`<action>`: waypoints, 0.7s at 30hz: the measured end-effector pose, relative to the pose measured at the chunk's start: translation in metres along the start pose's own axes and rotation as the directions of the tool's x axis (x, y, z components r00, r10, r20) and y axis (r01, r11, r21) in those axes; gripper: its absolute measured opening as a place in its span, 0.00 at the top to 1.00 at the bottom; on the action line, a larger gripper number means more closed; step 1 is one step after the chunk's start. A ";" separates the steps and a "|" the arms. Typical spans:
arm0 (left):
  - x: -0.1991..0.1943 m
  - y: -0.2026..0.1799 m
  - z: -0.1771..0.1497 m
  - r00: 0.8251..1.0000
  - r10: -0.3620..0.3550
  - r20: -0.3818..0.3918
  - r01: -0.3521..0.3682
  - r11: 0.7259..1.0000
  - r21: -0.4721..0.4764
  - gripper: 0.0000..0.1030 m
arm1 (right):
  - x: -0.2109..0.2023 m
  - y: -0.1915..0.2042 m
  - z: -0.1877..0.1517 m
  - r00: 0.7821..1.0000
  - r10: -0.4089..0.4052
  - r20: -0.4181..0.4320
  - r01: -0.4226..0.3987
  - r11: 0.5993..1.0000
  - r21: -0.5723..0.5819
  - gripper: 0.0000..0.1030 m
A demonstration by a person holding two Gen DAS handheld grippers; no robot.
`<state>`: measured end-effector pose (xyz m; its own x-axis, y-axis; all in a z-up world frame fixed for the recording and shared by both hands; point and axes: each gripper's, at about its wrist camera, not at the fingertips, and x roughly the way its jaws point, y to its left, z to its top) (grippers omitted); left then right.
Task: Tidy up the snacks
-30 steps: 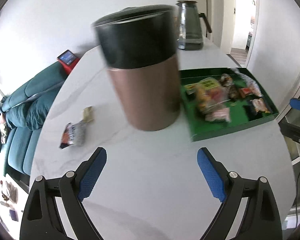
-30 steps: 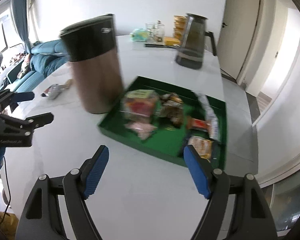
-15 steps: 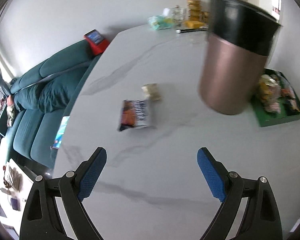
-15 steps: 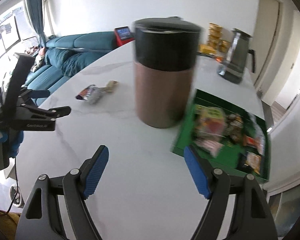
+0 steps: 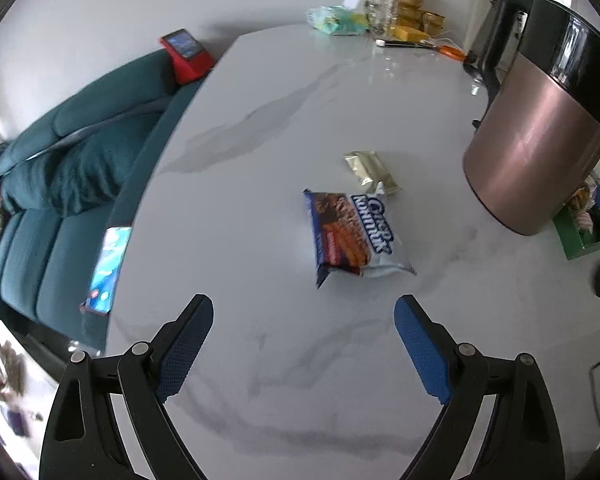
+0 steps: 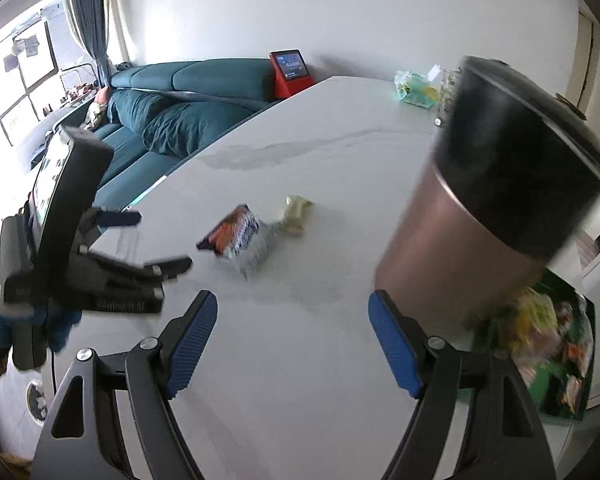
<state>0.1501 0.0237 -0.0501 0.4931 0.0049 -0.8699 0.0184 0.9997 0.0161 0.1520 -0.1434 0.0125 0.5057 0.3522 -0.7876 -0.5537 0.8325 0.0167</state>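
Observation:
A blue, orange and white snack packet [image 5: 354,236] lies flat on the white marble table [image 5: 260,128], with a small gold packet [image 5: 372,172] just behind it. My left gripper [image 5: 303,350] is open and empty, a short way in front of the blue packet. My right gripper [image 6: 291,338] is open and empty over the table; both packets [image 6: 240,240] lie ahead to its left, and the left gripper [image 6: 136,244] shows at its left side. A green tray [image 6: 556,400] with several snacks sits at the right, partly behind the canister.
A tall copper canister with a black lid [image 5: 540,128] stands right of the packets. A dark pitcher [image 5: 500,40], gold tins and a tissue pack [image 5: 336,20] sit at the far end. A teal sofa [image 5: 60,160] and a phone [image 5: 108,272] lie off the table's left edge.
Both views have swung left, away from the green tray and toward the two loose packets. The left gripper has closed in on the blue packet. Both grippers stay open.

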 end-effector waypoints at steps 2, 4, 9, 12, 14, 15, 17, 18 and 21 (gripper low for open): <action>0.007 0.000 0.007 1.000 -0.027 0.000 0.027 1.000 0.011 0.14 | 0.012 0.003 0.012 1.000 -0.007 0.004 0.007 1.000 0.007 0.07; 0.012 -0.002 0.013 0.998 -0.057 -0.001 0.057 0.998 0.015 0.14 | 0.022 0.006 0.024 1.000 -0.023 0.009 0.023 1.000 0.006 0.07; 0.030 -0.011 0.030 0.996 -0.083 -0.009 0.084 0.995 0.048 0.14 | 0.039 0.003 0.038 0.999 -0.049 0.002 0.049 0.999 0.016 0.07; 0.044 -0.017 0.034 0.997 -0.073 -0.028 0.075 0.995 0.066 0.14 | 0.053 0.002 0.043 0.998 -0.059 -0.017 0.060 0.998 0.020 0.07; 0.051 -0.019 0.036 0.997 -0.072 -0.039 0.074 0.995 0.065 0.14 | 0.064 0.001 0.044 0.997 -0.063 -0.032 0.064 0.998 0.022 0.07; 0.054 -0.019 0.036 0.996 -0.074 -0.044 0.077 0.995 0.064 0.14 | 0.069 0.001 0.045 0.997 -0.063 -0.039 0.064 0.998 0.024 0.07; 0.060 -0.017 0.036 0.996 -0.076 -0.048 0.079 0.995 0.057 0.14 | 0.079 -0.001 0.044 0.997 -0.059 -0.052 0.061 0.998 0.032 0.07; 0.062 -0.015 0.036 0.995 -0.086 -0.049 0.088 0.995 0.050 0.14 | 0.084 -0.002 0.044 0.997 -0.059 -0.057 0.061 0.998 0.035 0.07; 0.064 -0.011 0.036 0.994 -0.091 -0.054 0.094 0.995 0.042 0.14 | 0.097 -0.006 0.045 0.996 -0.052 -0.070 0.056 0.997 0.049 0.07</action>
<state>0.2129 0.0117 -0.0884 0.4418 -0.0852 -0.8930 0.1010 0.9939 -0.0448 0.2337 -0.0947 -0.0363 0.4862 0.2774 -0.8286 -0.4919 0.8706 0.0028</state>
